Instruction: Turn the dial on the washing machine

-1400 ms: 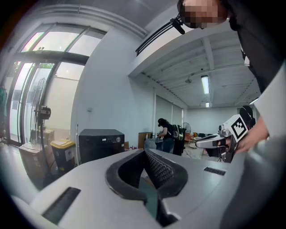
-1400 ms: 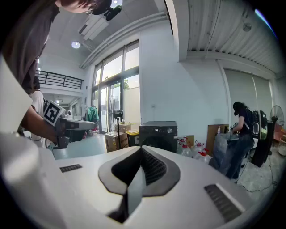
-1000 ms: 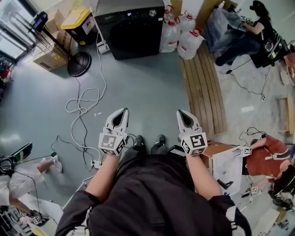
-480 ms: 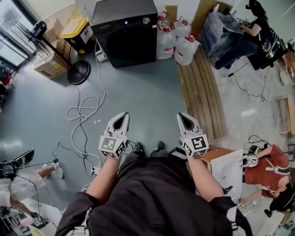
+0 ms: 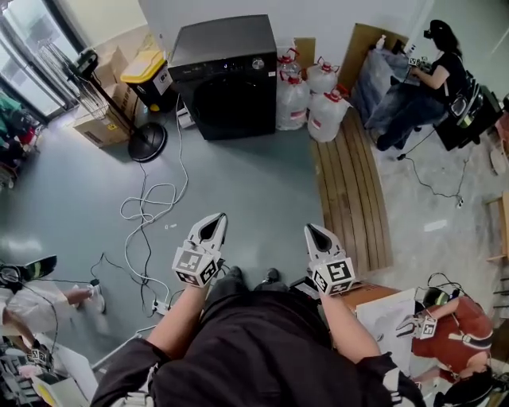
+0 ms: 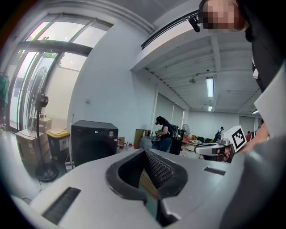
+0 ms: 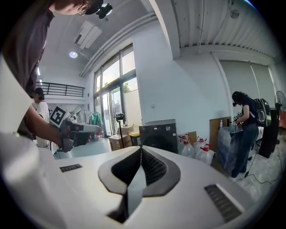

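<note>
One washing machine (image 5: 227, 79) sitting against wall, dial (image 5: 258, 63) on panel's right, lettering unreadable. Four red-capped jugs (image 5: 292, 102) crowding beside it. Left gripper (image 5: 213, 222), right gripper (image 5: 312, 230) hovering far off, jaws clenched empty.

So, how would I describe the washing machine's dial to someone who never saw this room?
Find the black box-shaped washing machine against the white back wall. On the control strip across its front top, the small round silver dial sits at the right end, the only shiny knob there.
</note>
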The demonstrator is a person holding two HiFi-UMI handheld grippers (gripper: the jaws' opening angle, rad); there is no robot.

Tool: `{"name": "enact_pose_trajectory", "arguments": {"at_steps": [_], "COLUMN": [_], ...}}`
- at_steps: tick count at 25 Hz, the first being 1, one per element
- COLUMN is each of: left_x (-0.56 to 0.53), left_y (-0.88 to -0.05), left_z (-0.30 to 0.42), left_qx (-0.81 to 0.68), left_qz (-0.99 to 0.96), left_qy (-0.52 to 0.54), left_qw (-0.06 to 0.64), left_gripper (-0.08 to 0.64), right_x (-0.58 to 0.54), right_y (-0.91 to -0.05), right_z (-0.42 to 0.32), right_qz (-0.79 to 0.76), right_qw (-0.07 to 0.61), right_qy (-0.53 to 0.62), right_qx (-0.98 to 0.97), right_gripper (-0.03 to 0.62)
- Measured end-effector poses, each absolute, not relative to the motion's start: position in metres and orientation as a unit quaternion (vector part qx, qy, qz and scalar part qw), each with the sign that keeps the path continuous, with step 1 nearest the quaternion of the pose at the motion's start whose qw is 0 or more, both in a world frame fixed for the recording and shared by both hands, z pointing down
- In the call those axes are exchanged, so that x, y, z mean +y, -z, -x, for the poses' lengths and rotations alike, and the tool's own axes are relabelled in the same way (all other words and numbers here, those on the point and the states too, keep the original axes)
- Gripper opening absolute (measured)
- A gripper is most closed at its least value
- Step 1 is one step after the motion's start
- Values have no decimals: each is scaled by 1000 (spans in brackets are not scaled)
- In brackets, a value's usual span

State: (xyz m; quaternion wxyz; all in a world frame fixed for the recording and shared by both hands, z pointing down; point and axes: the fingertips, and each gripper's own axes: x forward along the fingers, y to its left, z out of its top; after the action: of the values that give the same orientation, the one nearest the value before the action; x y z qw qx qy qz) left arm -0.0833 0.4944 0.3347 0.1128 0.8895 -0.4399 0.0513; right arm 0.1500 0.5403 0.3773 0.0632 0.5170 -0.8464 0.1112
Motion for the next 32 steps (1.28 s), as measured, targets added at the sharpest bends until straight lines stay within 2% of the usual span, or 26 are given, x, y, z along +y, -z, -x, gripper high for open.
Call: {"name": "enact_pose_trajectory", "arguments": {"at_steps": [17,32], "left_x": [493,419], "left_y": [-334,-349], "left_z": [83,85], "left_qx": [-461,-478], "left_qz": [-879,-867], "left_qy": [-38,-16], "left_qw": [114,139], "left_gripper": [15,15], "right_x": [538,459], "right_y": [-391,-381], "right_z": [-167,-170], "right_qz": [-522,-511], "right_qw": [43,42], "right_qy": [-134,-119], "right_qx": [-841,-850], "right_gripper": [23,23]}}
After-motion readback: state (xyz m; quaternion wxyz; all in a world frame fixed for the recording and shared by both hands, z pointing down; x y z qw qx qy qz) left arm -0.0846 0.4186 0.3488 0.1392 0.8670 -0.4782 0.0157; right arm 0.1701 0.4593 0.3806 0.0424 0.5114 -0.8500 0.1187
